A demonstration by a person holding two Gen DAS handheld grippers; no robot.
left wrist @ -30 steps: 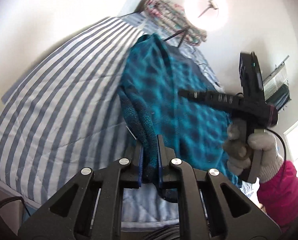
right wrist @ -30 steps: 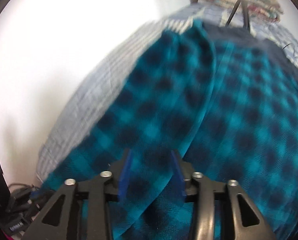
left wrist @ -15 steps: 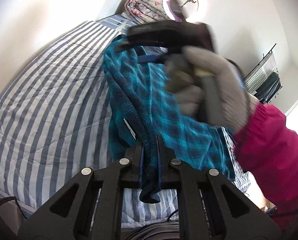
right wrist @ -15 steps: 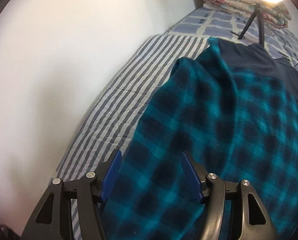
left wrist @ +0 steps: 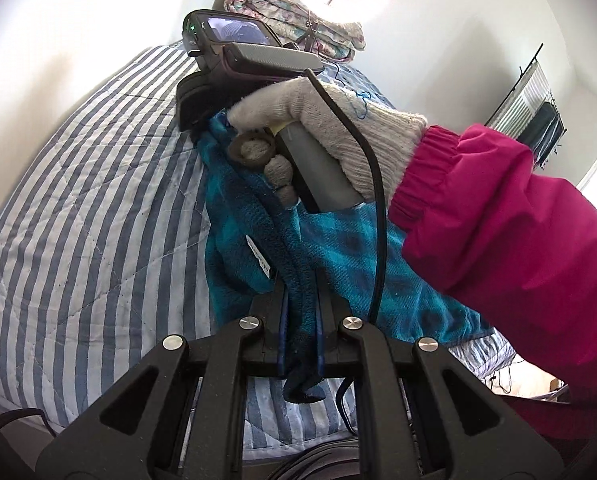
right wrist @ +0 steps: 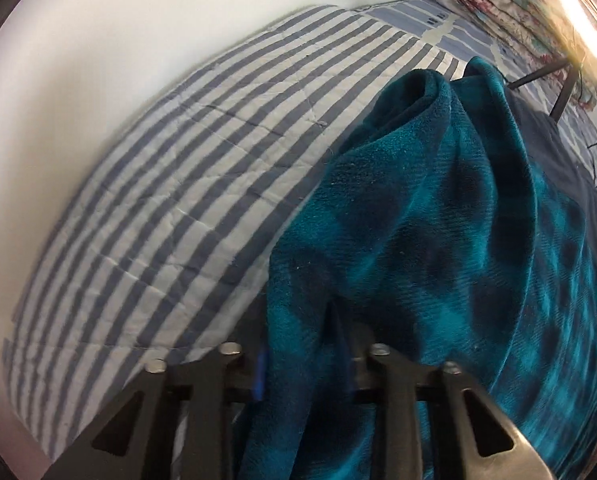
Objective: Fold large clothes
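Garment: teal plaid fleece [right wrist: 438,240], lying on the striped bed quilt [left wrist: 82,216], towards the side away from the wall; one long edge is bunched into a ridge.

Left jaws [left wrist: 301,320]: nearly shut, clamped on a thick rolled hem of the fleece — a dark tail of cloth hangs out below the pads.

Right jaws [right wrist: 304,354]: have just been closing, with a fold of the fleece between them; the cloth fills the gap and I judge the pads are pressing on it. The blue pads themselves are mostly hidden by pile.

Right hand [left wrist: 322,120]: gloved, pink sleeve [left wrist: 498,220], reaching across the garment to its far end in the left wrist view.

Handling, judged: soft, thick, floppy, no stiffness to speak of. It will sag between my two holds and drag on the quilt. The nap grips the pads well, so slipping is unlikely; weight looks moderate, nothing fragile.

Where to hold, judged: the doubled hem edge, at two points well apart along the same side — a single layer mid-panel would only tent up.

Background: folded floral bedding [left wrist: 294,16] at the head of the bed, a lamp stand beside it; not in the way.

Risk, judged: catching an extra layer underneath, which would spoil the fold line.
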